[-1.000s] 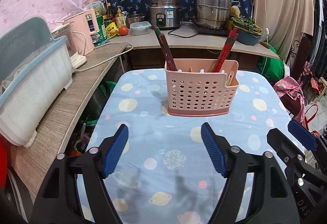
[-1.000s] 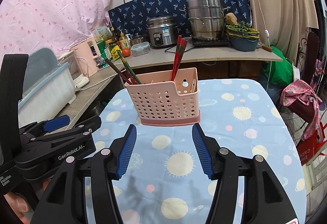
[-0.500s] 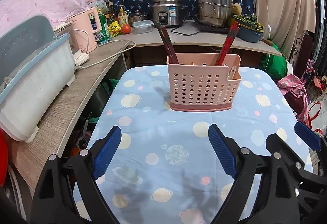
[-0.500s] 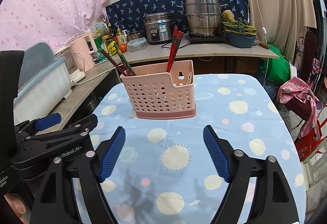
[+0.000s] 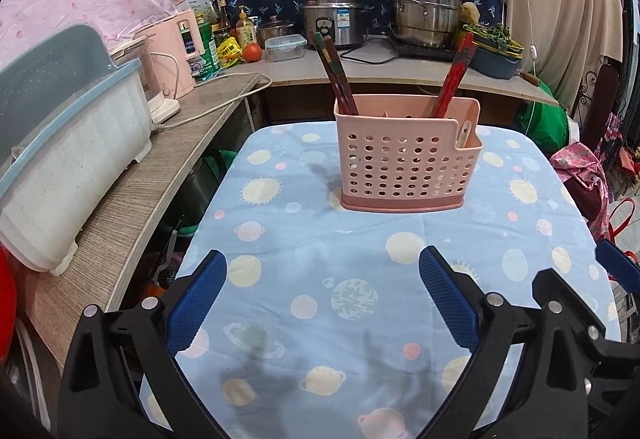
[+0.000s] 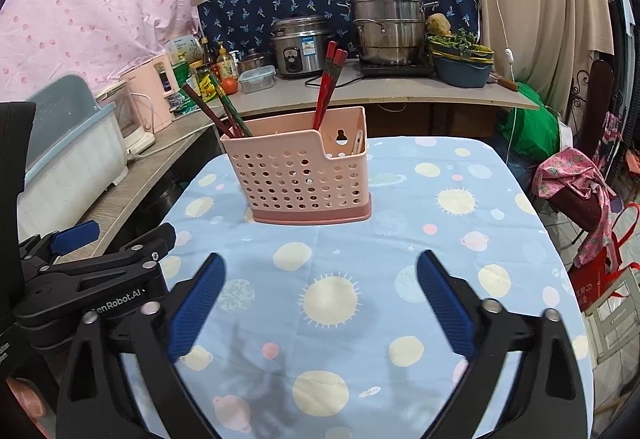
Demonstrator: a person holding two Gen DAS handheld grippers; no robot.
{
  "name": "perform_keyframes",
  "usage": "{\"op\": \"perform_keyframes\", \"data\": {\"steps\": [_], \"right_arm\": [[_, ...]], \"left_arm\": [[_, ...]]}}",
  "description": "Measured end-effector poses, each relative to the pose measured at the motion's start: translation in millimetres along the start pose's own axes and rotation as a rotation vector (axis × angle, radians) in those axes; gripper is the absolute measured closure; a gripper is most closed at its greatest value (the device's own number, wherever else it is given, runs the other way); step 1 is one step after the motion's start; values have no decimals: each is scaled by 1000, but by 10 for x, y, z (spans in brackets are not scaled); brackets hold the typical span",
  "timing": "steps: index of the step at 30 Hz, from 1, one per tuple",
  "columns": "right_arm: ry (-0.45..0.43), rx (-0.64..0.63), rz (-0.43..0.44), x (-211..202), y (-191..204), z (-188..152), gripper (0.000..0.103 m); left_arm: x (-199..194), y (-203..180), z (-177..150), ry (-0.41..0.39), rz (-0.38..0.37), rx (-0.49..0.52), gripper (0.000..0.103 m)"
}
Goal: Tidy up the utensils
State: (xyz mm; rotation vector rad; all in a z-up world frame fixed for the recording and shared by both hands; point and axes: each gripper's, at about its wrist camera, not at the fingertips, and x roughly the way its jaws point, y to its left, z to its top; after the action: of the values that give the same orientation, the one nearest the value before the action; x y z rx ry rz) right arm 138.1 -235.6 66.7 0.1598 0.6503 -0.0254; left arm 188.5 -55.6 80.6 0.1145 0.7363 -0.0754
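A pink perforated utensil caddy [image 5: 406,163] stands upright on the blue planet-print tablecloth [image 5: 352,295]; it also shows in the right wrist view [image 6: 304,175]. Dark chopsticks [image 5: 338,79] lean in its left section, red chopsticks [image 5: 454,75] in its right section, and a pale utensil tip [image 5: 466,133] shows in the low front corner. My left gripper [image 5: 322,295] is open and empty, well short of the caddy. My right gripper [image 6: 320,299] is open and empty too. The left gripper's body [image 6: 92,279] shows at the right wrist view's left edge.
A wooden side counter [image 5: 132,183] on the left holds a white-and-blue bin [image 5: 60,159] and a pink kettle [image 5: 176,55]. The back counter carries a rice cooker [image 5: 332,23], a steel steamer pot [image 5: 424,11] and bottles. Pink bags [image 6: 576,187] hang off the table's right edge.
Both grippers have opened wider and drawn back from the caddy, which now looks smaller and farther. The caddy and chopsticks have not moved.
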Motion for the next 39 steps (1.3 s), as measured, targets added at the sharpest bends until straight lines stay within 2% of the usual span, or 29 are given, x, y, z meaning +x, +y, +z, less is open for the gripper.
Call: {"op": "perform_keyframes", "data": {"steps": [39], "right_arm": [[34, -2, -24, 197, 19, 11, 6]], "left_arm": [[225, 12, 47, 29, 25, 1, 7]]}}
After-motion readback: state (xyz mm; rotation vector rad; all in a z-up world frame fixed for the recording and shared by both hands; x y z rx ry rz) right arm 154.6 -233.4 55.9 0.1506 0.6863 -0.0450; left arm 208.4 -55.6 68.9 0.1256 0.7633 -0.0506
